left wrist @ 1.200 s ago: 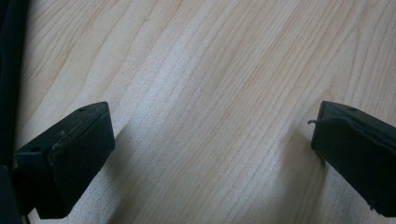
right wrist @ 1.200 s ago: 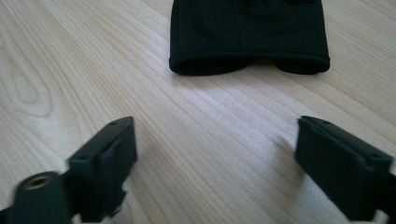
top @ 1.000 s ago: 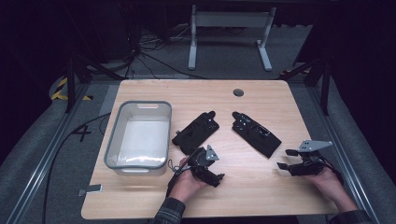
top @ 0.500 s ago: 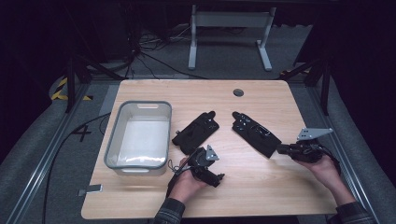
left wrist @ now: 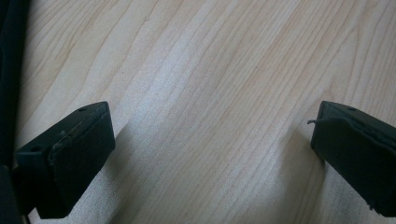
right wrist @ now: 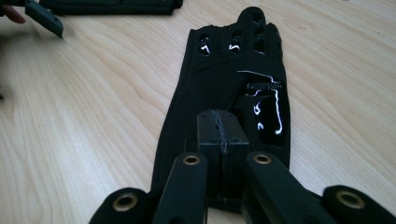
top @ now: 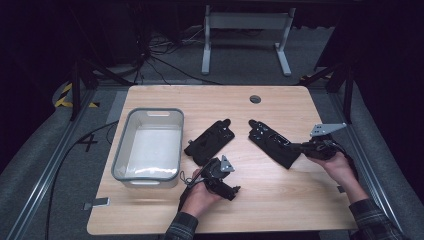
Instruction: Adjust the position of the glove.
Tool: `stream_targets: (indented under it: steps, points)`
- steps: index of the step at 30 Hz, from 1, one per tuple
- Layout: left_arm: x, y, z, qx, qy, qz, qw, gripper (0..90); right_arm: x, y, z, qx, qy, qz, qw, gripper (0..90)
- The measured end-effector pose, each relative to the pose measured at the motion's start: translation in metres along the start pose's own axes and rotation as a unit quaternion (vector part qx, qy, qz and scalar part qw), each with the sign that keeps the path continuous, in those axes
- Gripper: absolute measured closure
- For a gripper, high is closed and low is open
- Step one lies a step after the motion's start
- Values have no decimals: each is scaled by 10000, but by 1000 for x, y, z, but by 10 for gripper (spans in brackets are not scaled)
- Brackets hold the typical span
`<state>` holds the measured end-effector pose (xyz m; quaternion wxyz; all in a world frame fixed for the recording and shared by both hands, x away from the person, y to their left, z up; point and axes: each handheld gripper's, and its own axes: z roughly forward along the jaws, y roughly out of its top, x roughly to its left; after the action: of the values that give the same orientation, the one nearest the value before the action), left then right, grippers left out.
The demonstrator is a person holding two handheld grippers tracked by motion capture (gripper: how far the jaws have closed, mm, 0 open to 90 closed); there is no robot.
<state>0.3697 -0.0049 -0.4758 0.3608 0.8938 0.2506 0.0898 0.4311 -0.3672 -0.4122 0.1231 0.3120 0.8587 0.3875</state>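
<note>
Pinching together at right of centre in the high view, the right tongs (top: 299, 147) sit closed over the near edge of a black glove (top: 272, 142); whether cloth is actually caught between them I cannot tell; the left tongs (top: 231, 191), low in the middle, stand wide open over bare bench (top: 280, 200); a second black glove (top: 211, 141) lies mid-frame, just beside a grey bin (top: 149, 146) at centre left.

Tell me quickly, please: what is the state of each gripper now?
Left gripper: open, holding nothing, over bare table.
Right gripper: closed on the cuff end of the right black glove.
</note>
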Motion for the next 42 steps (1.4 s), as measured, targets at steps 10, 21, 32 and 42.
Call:
stream_targets:
  steps: [10, 21, 32, 42]
  points:
    - [0, 0, 0, 3, -10, -2, 10000, 1, -15, 9, 11, 38, -39, -18, 10000, 900]
    - [0, 0, 0, 13, -15, 5, 10000, 1, -33, 19, 29, 105, -89, -58, 9999, 900]
    - [1, 0, 0, 12, -18, 11, 10000, 1, -50, 21, 52, 325, -191, -42, 9993, 900]
    - [1, 0, 0, -1, -24, 23, 10000, 2, -49, 14, 62, 620, -251, -50, 9977, 900]
